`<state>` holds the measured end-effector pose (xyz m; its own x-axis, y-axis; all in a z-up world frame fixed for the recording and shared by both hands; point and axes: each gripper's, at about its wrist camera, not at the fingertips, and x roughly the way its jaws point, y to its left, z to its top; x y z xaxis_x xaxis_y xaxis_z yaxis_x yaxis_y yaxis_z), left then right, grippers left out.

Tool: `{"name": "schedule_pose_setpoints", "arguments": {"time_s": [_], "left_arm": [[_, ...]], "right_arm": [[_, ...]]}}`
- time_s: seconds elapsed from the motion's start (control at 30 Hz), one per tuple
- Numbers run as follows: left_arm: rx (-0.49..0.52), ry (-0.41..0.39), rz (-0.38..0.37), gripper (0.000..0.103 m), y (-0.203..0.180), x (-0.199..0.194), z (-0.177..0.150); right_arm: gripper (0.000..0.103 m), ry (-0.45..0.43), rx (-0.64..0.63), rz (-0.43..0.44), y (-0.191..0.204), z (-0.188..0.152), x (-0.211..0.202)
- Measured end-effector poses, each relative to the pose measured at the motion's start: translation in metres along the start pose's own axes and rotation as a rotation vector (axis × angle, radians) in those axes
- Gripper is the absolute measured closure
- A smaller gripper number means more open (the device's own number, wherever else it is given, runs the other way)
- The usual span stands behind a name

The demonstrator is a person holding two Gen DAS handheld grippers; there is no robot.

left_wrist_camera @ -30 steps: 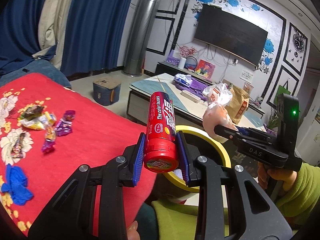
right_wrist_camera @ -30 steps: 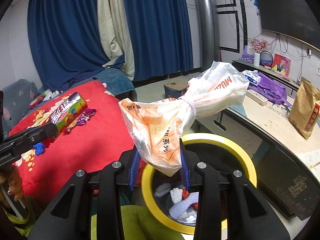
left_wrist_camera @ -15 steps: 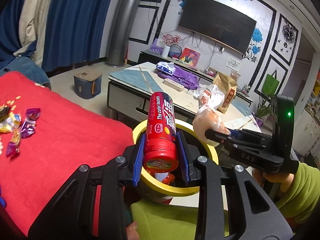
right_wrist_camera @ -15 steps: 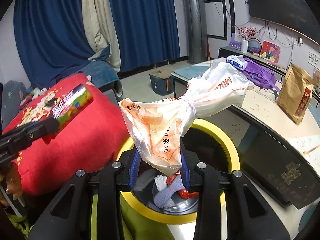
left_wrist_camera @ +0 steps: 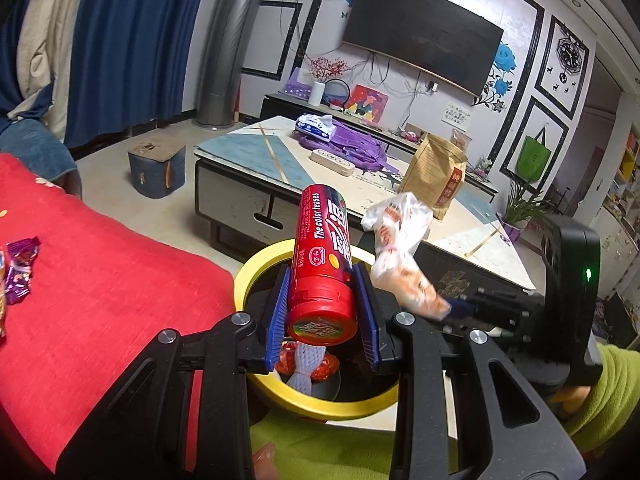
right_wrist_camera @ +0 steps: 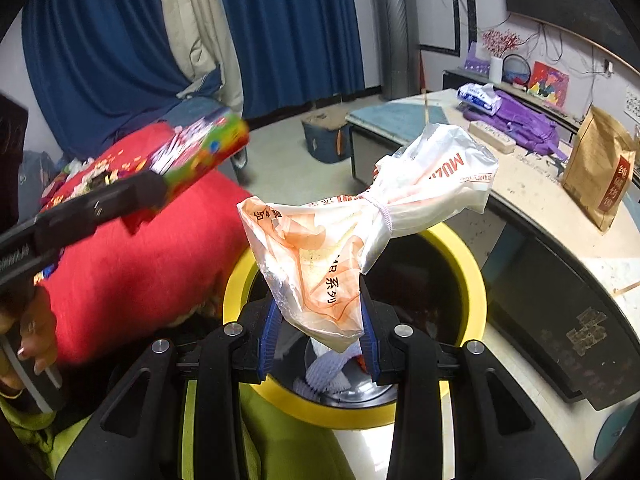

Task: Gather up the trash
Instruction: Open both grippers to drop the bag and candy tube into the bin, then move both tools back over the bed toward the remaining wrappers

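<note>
Both claws now hang over the mouth of the yellow-rimmed round trash bin [left_wrist_camera: 256,272]; a second ago the bin sat lower and farther to the right in each wrist view, and more of the red surface lay beneath the claws. The left claw [left_wrist_camera: 322,308] is clamped on a red cylindrical candy tube with a printed label [left_wrist_camera: 322,256], cap end toward the camera. The right claw [right_wrist_camera: 318,320] is clamped on the lower fold of a knotted white-and-orange plastic bag [right_wrist_camera: 360,232], whose tied neck points up and to the right. Judged from this alignment, transport is nearly complete and release into the bin is the step in hand. The tube, being rigid, should drop cleanly; the light bag may cling to a pad or catch on the rim.

Inside the bin lie white foam netting and red scraps [left_wrist_camera: 306,364]. Left of the bin is a red cloth-covered surface [left_wrist_camera: 100,280], where purple candy wrappers [left_wrist_camera: 20,268] remain uncollected at the far left. Beyond the bin stands a low tabletop of pale stone [left_wrist_camera: 248,148] carrying a purple bag [left_wrist_camera: 344,144] and a brown paper sack [left_wrist_camera: 436,172]. Blue curtains [left_wrist_camera: 132,40] hang at far left; a dark wall-mounted television [left_wrist_camera: 420,44] occupies the far wall.
</note>
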<state>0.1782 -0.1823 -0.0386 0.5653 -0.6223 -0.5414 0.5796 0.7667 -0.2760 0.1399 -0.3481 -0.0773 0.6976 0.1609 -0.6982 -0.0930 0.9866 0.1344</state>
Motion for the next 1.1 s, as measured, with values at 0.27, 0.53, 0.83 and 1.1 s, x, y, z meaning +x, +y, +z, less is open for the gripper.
{"name": "schedule_pose_setpoints", "arguments": {"time_s": [0.27, 0.53, 0.83, 1.1], "left_arm": [[-0.030, 0.029, -0.014, 0.079, 0.001, 0.025, 0.010], [-0.042, 0.054, -0.007, 0.077, -0.002, 0.042, 0.016], [-0.088, 0.046, 0.014, 0.034, 0.006, 0.038, 0.017], [-0.092, -0.005, 0.074, 0.011, 0.011, 0.015, 0.014]], "right_arm": [[0.070, 0.019, 0.034, 0.013, -0.006, -0.002, 0.005], [0.065, 0.055, 0.063, 0.007, -0.014, -0.002, 0.014], [0.033, 0.050, 0.118, -0.058, -0.027, -0.003, 0.016], [0.030, -0.019, 0.132, -0.098, -0.034, 0.000, 0.004]]}}
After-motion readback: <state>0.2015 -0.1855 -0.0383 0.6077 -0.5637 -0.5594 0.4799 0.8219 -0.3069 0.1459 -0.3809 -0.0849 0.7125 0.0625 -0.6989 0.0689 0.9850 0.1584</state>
